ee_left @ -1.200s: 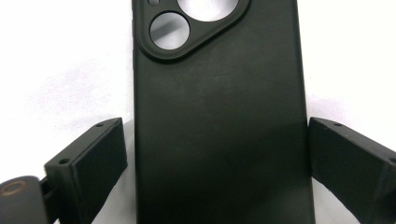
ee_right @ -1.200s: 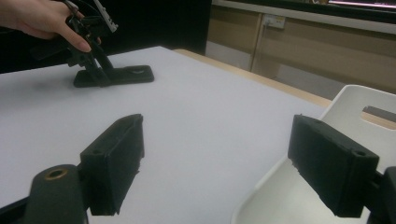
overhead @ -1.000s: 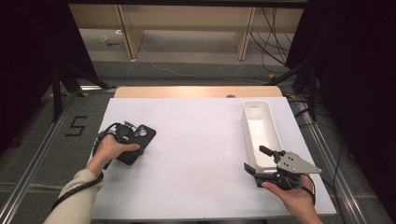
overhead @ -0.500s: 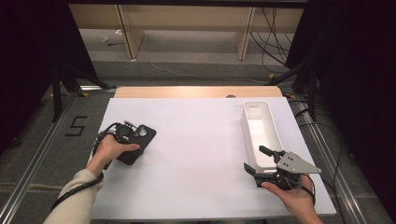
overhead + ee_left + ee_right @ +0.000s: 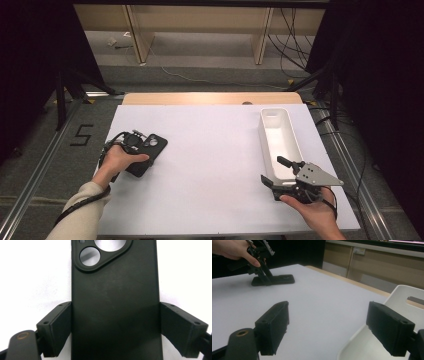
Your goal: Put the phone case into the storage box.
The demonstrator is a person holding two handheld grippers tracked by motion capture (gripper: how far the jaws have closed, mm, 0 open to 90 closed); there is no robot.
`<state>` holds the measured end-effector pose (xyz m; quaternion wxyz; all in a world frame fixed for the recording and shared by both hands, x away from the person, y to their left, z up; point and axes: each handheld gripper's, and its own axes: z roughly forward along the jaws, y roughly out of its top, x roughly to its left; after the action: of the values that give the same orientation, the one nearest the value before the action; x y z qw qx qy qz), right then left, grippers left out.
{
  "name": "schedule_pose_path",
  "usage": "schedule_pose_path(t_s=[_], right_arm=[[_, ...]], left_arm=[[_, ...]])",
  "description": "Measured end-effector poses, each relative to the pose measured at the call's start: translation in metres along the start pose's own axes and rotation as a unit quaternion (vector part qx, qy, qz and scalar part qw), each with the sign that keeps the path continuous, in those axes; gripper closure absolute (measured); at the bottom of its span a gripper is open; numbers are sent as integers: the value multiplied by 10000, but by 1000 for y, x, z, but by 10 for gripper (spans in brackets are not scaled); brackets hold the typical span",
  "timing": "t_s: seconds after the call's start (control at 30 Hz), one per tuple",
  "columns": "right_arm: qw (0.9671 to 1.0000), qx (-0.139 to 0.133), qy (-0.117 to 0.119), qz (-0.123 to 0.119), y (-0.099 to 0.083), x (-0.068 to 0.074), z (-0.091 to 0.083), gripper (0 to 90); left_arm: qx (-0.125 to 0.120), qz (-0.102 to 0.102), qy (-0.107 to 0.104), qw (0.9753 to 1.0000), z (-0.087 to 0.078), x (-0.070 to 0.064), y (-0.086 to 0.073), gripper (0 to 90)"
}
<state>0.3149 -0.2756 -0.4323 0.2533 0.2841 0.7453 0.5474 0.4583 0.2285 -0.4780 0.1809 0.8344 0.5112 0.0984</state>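
Nothing's moved: left claw point(image 5: 115, 332) clamps a matte black phone case point(image 5: 115, 302), camera cutout showing; right claw point(image 5: 334, 330) gapes, empty.

white bench point(image 5: 210, 150) with a wood edge at the far side, grey floor point(image 5: 210, 75), "5" marking point(image 5: 81, 135) taped left, wooden panels point(image 5: 200, 20) behind, loose cables point(image 5: 292, 30), dark curtains either side

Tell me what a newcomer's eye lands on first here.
First, the black phone case lying flat on the left of the white table, with the left tool closed on its two long sides. Next, the empty white bin along the right edge, where the right tool hangs open beside it.
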Motion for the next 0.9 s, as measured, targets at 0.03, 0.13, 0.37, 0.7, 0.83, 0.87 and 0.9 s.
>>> schedule_pose_path(t_s=[0.03, 0.13, 0.37, 0.7, 0.83, 0.87, 0.9], right_arm=[[10000, -7, 9, -3, 0, 0, 0, 197], [10000, -21, -6, 9, 0, 0, -1, 197], [10000, -29, -7, 6, 1, 0, -1, 197], [10000, -28, -7, 12, 1, 0, -1, 197], [10000, -29, -6, 3, 1, 0, -1, 197], [10000, -28, -4, 9, 1, 0, -1, 197], [10000, -31, -9, 9, 1, 0, -1, 197]], left_arm=[[-2, 3, 0, 10000, 0, 0, 0, 147], [-36, -4, -7, 10000, 0, 0, -1, 150], [-147, -39, -37, 9999, -1, 0, -3, 156], [-305, -44, -127, 9994, -6, 0, -7, 163], [-427, -52, -148, 9990, -10, -1, -6, 163], [-479, -54, -157, 9987, -11, -2, -6, 163], [-530, -72, -157, 9984, -12, -3, -6, 163]])
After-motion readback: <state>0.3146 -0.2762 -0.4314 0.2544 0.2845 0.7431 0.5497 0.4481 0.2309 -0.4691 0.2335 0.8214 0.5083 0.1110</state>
